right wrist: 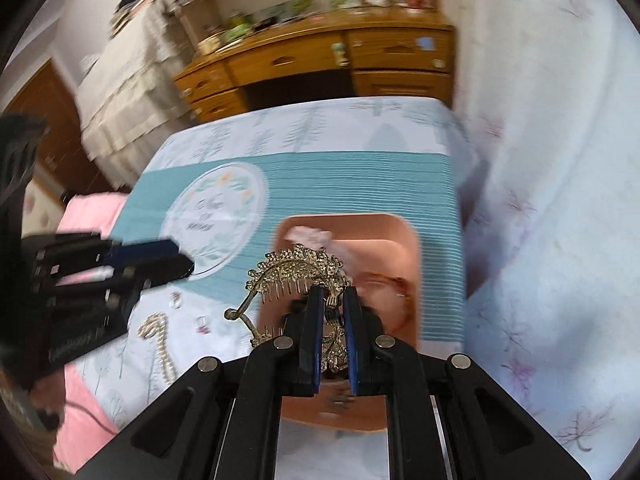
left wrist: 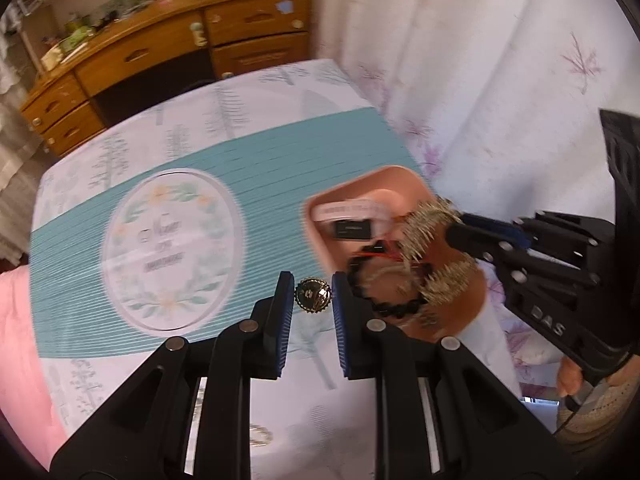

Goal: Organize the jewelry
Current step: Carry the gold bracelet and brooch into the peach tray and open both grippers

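Across the top of both views, a wooden dresser (left wrist: 168, 40), cluttered on top. Filling the frame's middle, a table (right wrist: 360, 128) under a tree-print cloth with a teal mat (left wrist: 280, 160). At right of centre in the left view, a pink tray (right wrist: 352, 232) holding a black bead bracelet (left wrist: 384, 304) and a small black tag; contents blurred. At lower left of the right view, a pearl strand (right wrist: 160, 340) lying on the cloth. Just above bottom centre there, right gripper (right wrist: 332, 292) clamped on a gold comb tiara (right wrist: 292, 268), held over the tray's near edge. At bottom centre of the left view, left gripper (left wrist: 312, 284) with jaws apart, a round gold brooch (left wrist: 313, 295) between them, contact unclear.
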Demonstrator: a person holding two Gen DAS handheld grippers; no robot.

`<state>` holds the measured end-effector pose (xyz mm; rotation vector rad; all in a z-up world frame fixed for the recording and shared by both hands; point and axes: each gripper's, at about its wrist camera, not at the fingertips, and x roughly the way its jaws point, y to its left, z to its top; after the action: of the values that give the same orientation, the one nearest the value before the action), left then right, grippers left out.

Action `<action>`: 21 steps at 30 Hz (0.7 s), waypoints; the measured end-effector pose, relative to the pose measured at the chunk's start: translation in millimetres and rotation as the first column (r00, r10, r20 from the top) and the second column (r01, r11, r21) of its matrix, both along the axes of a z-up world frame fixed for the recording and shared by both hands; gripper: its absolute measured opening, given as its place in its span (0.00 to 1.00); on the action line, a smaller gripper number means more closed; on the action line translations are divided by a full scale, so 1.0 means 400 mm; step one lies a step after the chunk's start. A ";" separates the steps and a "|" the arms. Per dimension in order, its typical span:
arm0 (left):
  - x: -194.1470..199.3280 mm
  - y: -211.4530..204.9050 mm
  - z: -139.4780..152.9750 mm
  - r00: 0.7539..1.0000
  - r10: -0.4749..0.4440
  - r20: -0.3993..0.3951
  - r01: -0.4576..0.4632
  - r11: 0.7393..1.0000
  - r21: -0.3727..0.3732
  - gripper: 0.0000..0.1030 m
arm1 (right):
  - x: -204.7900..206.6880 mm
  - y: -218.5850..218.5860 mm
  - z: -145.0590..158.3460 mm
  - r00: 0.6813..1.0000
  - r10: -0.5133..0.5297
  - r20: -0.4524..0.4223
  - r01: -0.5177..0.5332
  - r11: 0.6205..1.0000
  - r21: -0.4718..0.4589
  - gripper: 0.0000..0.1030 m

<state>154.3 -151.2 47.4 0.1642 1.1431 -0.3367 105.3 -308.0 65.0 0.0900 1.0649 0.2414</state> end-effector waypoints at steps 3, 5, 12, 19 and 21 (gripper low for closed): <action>0.002 -0.063 -0.031 0.999 -0.026 -0.026 0.026 1.000 -0.007 0.16 | 0.011 -0.048 -0.031 0.999 -0.034 -0.023 0.034 0.999 0.012 0.10; 0.006 -0.092 -0.065 0.998 -0.036 -0.057 0.035 0.999 -0.016 0.16 | 0.019 -0.075 -0.054 0.998 -0.051 -0.037 0.052 0.998 0.019 0.10; 0.019 -0.152 -0.170 0.989 -0.054 -0.135 0.055 0.998 0.001 0.16 | 0.068 -0.119 -0.136 0.991 -0.085 -0.103 0.093 0.993 0.072 0.10; 0.028 -0.158 -0.214 0.984 -0.041 -0.171 0.044 0.999 0.018 0.17 | 0.112 -0.101 -0.188 0.989 -0.074 -0.127 0.081 0.995 0.050 0.10; 0.032 -0.156 -0.220 0.982 -0.038 -0.187 0.042 0.999 0.017 0.21 | 0.120 -0.096 -0.191 0.988 -0.077 -0.134 0.085 0.995 0.048 0.11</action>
<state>167.1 -213.8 -40.4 0.1765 1.3309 -0.3819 153.2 -346.3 -11.5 0.1993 1.1838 0.1925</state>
